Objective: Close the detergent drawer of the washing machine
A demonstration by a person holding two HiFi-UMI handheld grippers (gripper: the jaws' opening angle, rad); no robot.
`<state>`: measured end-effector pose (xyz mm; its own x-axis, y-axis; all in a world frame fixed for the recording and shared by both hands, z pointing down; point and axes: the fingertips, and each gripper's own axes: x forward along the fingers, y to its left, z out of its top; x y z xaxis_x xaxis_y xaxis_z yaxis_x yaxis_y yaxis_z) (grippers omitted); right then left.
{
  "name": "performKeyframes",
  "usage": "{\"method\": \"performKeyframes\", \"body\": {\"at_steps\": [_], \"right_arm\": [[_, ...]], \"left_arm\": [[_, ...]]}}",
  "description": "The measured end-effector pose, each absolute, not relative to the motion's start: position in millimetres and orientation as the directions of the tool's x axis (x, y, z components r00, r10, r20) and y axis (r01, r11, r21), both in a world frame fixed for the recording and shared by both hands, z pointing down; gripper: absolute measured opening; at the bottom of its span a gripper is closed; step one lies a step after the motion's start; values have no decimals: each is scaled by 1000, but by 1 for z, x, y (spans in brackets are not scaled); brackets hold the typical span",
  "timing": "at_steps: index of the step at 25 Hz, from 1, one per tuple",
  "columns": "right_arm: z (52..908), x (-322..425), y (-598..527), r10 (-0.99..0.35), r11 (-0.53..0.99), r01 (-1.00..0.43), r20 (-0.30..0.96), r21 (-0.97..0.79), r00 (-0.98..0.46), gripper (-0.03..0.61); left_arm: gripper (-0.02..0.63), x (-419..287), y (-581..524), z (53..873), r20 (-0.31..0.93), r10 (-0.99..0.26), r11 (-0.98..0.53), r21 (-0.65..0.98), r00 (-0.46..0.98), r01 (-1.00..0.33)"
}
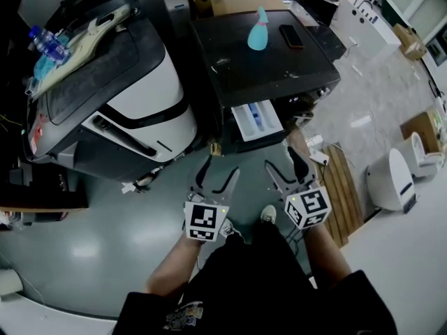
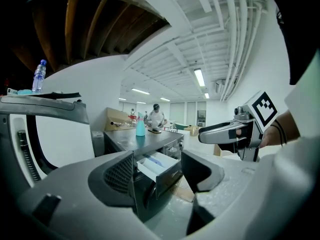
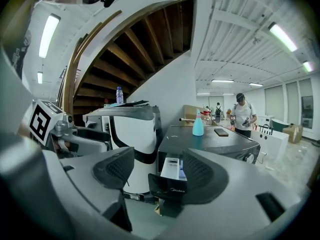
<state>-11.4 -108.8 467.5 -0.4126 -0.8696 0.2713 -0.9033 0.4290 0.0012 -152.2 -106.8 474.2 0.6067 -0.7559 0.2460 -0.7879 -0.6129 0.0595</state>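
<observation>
Approach step: the drawer (image 1: 257,119) stands pulled out of the washing machine (image 1: 269,61), untouched. Your left gripper (image 1: 218,175) and right gripper (image 1: 282,162) hold their jaws open and empty. The drawer lies apart, at one o'clock from the left and eleven from the right. Next, probably: meet its front panel squarely and push straight in.
</observation>
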Motion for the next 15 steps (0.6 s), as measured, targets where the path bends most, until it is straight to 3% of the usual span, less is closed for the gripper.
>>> {"method": "performKeyframes", "body": {"at_steps": [15], "right_arm": [[506, 32, -143, -849, 405, -914, 363, -19, -384, 325]], "left_arm": [[286, -117, -130, 517, 315, -739, -606, 72, 595, -792]]}}
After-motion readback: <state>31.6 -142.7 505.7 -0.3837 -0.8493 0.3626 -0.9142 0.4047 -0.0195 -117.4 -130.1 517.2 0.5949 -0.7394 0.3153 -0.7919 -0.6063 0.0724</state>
